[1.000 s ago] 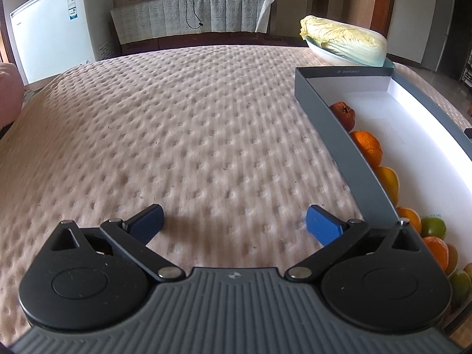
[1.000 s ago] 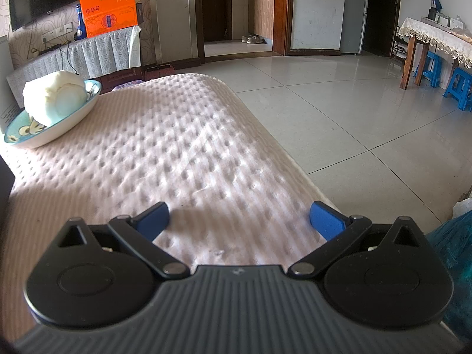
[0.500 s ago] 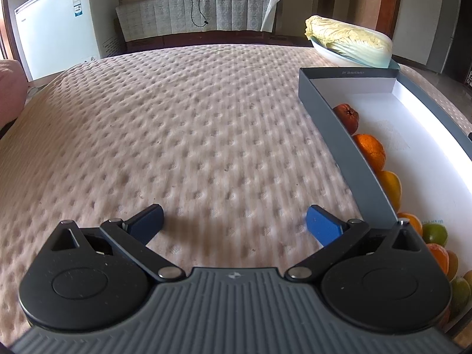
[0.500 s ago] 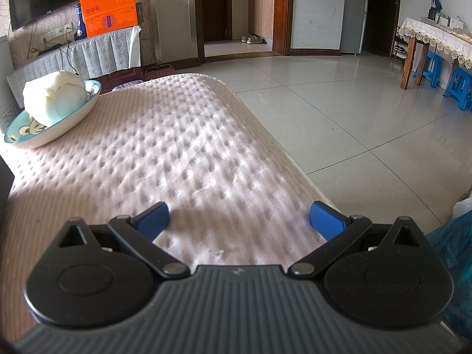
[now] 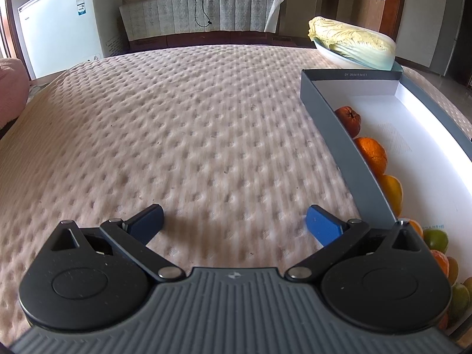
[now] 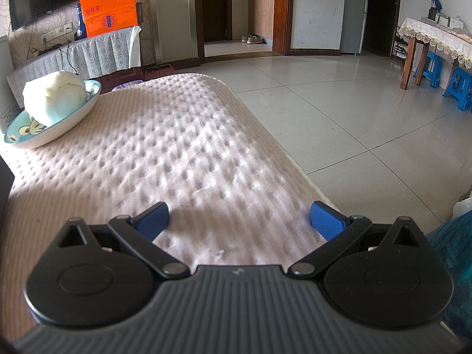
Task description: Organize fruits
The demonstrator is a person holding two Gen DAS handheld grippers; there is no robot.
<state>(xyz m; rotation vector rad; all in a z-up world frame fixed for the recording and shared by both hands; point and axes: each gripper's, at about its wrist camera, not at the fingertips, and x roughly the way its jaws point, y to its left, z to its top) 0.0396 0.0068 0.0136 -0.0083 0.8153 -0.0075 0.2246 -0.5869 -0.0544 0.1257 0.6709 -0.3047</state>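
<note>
A grey box (image 5: 330,118) with a white inside lies on the bumpy pink mat at the right of the left wrist view. Along its left wall sit several fruits: a dark red-orange one (image 5: 349,118), an orange (image 5: 373,152), a yellow-orange one (image 5: 393,190) and a green one (image 5: 436,239), with more partly hidden behind my gripper. My left gripper (image 5: 234,221) is open and empty, low over the mat just left of the box. My right gripper (image 6: 239,216) is open and empty over the mat near its right edge.
A cabbage (image 5: 351,42) lies in a blue dish behind the box; it also shows in the right wrist view (image 6: 54,98) at far left. The mat (image 6: 191,153) drops off to tiled floor on the right. A blue bag (image 6: 454,242) lies at lower right.
The left wrist view has tilted up a little, so the box and cabbage sit lower in the frame. The right gripper has not moved.
</note>
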